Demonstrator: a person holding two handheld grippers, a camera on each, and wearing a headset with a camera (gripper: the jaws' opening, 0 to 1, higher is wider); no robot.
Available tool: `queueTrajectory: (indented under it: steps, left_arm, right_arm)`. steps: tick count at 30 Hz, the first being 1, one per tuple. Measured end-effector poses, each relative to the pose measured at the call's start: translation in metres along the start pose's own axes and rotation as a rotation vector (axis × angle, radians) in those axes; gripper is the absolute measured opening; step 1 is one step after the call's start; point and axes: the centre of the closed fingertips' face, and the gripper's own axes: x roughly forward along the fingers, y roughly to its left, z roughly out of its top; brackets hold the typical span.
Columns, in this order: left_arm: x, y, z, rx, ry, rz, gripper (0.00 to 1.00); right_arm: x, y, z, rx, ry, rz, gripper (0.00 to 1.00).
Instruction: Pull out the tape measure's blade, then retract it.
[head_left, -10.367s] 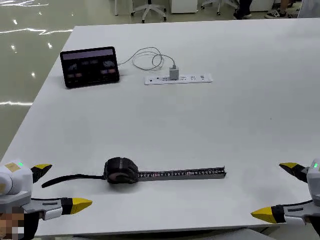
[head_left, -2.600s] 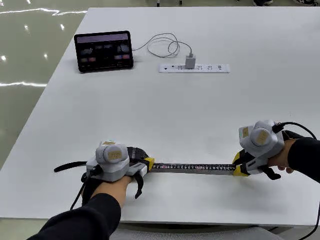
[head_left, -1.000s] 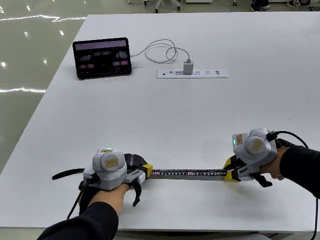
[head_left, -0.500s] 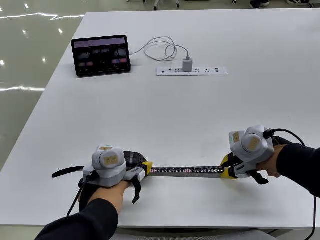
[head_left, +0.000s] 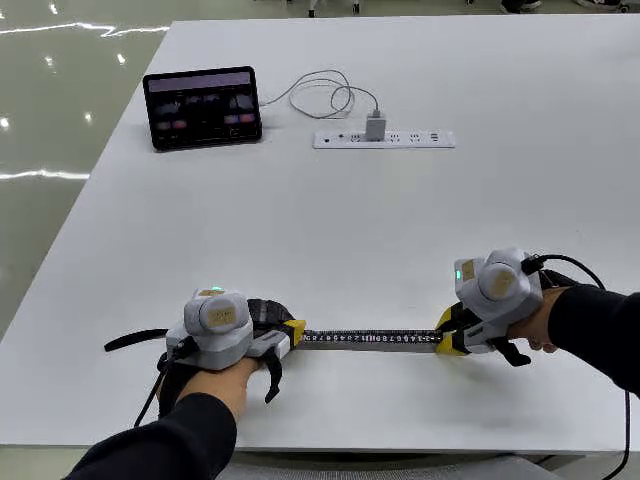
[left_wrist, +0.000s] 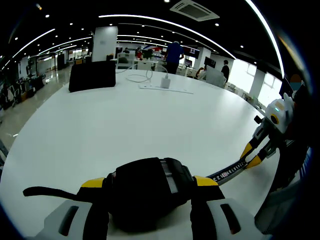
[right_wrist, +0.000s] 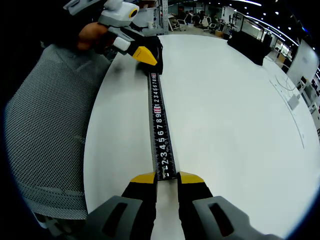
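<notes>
1. Gripping the case (head_left: 262, 314), the left gripper (left_wrist: 148, 181) sat lower left in head view.
2. Right gripper (right_wrist: 167, 178) pinched the blade (right_wrist: 159, 115) by its tip, lower right; blade lay along the table (head_left: 400, 220).
3. Risk: thin pinch slipping, letting the blade whip back unchecked.

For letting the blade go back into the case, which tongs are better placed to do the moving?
Right, probably. The right tongs are shut on the blade near its tip and can travel toward the case, which the left tongs clamp.
</notes>
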Motion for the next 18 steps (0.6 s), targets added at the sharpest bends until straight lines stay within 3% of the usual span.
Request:
queueTrajectory:
  steps: [18]
  left_arm:
    - [0.0005, -0.0003, 0.0000, -0.001, -0.001, -0.001, 0.62]
  right_arm:
    - [0.0032, 0.0014, 0.0061, -0.010, -0.005, -0.001, 0.11]
